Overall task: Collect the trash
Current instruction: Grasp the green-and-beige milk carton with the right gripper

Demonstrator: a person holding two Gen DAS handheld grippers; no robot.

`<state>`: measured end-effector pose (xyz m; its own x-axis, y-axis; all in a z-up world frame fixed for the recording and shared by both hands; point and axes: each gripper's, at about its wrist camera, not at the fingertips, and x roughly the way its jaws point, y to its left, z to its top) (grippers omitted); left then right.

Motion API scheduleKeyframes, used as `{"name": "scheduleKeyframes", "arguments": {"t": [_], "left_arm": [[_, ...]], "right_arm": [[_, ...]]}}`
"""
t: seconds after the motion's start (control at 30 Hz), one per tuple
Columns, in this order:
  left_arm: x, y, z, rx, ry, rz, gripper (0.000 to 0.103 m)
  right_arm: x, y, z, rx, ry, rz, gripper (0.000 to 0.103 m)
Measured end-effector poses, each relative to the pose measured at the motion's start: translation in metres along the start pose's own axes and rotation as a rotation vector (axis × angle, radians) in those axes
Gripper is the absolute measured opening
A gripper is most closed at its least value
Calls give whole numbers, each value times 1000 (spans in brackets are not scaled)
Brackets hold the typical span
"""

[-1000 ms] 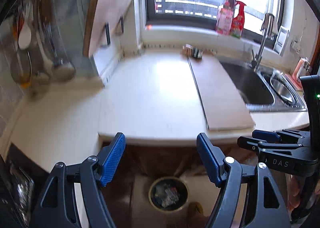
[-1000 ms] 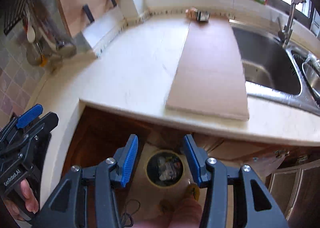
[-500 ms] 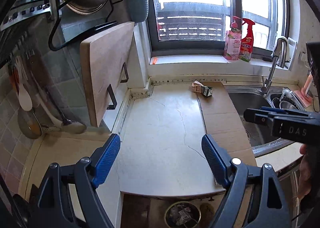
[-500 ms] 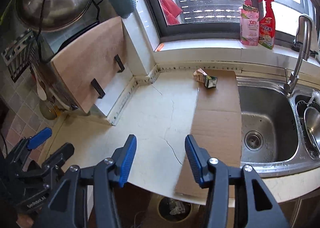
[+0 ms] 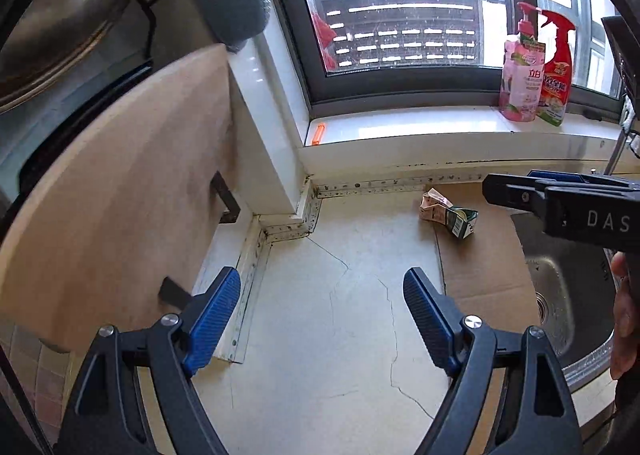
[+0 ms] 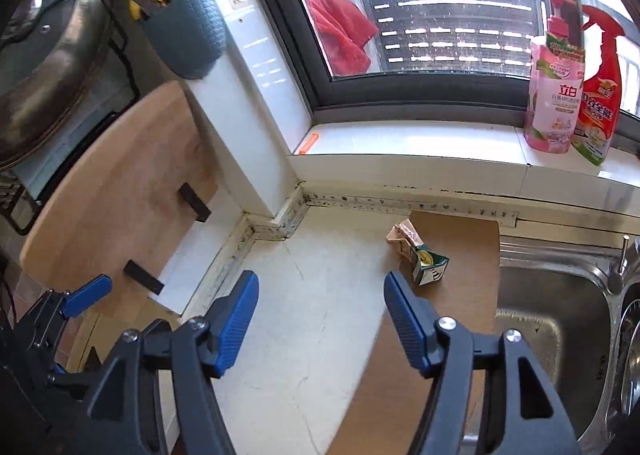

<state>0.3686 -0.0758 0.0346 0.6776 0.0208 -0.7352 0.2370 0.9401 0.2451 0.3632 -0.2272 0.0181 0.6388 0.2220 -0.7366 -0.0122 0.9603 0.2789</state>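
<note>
Both claws now up from the floor bin, over the counter [image 5: 320, 335], wide apart, right [image 6: 320, 311] freshly widened, empty; crumpled carton [image 6: 418, 255] ahead.

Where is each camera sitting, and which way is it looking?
Left wrist: rides on the left claw, looking down across the counter toward the window; its own open blue fingers, the right claw and a hand show.
Right wrist: rides on the right claw, facing the same way; its open fingers and the left claw show.
Both see the crumpled carton on the cardboard, the sink and the pink bottle.
</note>
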Motion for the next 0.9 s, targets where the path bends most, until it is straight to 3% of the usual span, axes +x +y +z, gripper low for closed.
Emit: {"name": "scheduleKeyframes", "arguments": {"t": [0.13, 0.37, 0.53, 0.73, 0.83, 0.9], "left_arm": [[67, -21, 18, 5, 74, 17, 82], [163, -36, 16, -81, 175, -38, 82], [194, -40, 5, -122, 204, -72, 82], [212, -33, -10, -174, 241, -101, 82], [215, -32, -13, -190, 250, -107, 82], [214, -33, -15, -191, 251, -108, 82]], "right_arm": [[55, -43, 17, 27, 56, -36, 66], [139, -112, 22, 95, 107, -85, 66], [185, -126, 7, 72, 189, -95, 66], [206, -120, -7, 17, 224, -142, 65], [215, -120, -12, -6, 246, -178, 50], [215, -119, -14, -9, 242, -172, 49]]}}
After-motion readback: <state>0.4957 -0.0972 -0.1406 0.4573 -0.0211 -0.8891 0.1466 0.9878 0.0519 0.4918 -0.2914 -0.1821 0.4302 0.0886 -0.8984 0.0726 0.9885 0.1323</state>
